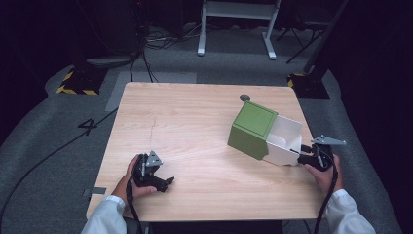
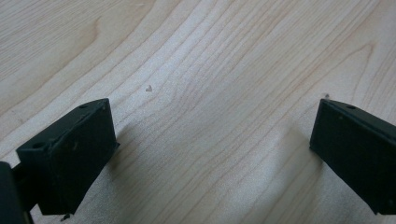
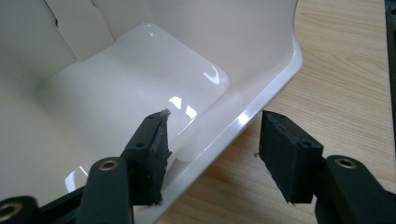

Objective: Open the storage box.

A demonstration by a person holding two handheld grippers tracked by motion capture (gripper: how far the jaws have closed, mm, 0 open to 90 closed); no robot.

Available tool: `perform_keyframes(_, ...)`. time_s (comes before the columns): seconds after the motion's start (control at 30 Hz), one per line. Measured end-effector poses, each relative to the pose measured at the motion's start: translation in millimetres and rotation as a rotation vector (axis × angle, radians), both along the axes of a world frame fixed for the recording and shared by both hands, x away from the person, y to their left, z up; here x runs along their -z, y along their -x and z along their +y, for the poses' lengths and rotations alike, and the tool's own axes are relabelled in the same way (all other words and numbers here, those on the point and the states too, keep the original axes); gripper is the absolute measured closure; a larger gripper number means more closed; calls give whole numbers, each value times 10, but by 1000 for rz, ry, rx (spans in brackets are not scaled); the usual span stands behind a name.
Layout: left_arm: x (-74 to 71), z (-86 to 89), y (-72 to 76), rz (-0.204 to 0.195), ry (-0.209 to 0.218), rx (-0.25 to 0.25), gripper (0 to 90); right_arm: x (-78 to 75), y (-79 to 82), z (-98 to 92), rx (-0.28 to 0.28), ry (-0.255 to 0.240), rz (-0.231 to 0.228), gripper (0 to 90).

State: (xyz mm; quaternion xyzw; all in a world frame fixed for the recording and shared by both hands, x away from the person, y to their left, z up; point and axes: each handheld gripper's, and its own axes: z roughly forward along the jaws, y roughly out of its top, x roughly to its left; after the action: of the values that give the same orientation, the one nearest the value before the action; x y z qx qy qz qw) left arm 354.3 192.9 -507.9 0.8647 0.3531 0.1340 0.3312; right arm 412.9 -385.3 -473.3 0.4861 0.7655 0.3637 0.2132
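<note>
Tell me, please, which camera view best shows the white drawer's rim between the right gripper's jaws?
The right gripper view: the white drawer's rim runs close up between the right gripper jaws, with gaps at both pads. The high view shows the drawer small, half out of its green sleeve. The left gripper view shows table wood.

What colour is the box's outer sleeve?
Green sleeve, with a white inner tray; clearest in the high view.
</note>
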Motion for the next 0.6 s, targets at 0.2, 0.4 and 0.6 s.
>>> perform_keyframes(0.2,0,0,0,0,0,0,5,4,18,-22,5,-5,3,428)
perform_keyframes(0.4,0,0,0,0,0,0,5,-14,18,-18,0,5,0,408)
perform_keyframes(0.6,0,0,0,0,0,0,5,-68,39,-40,6,-2,-17,350)
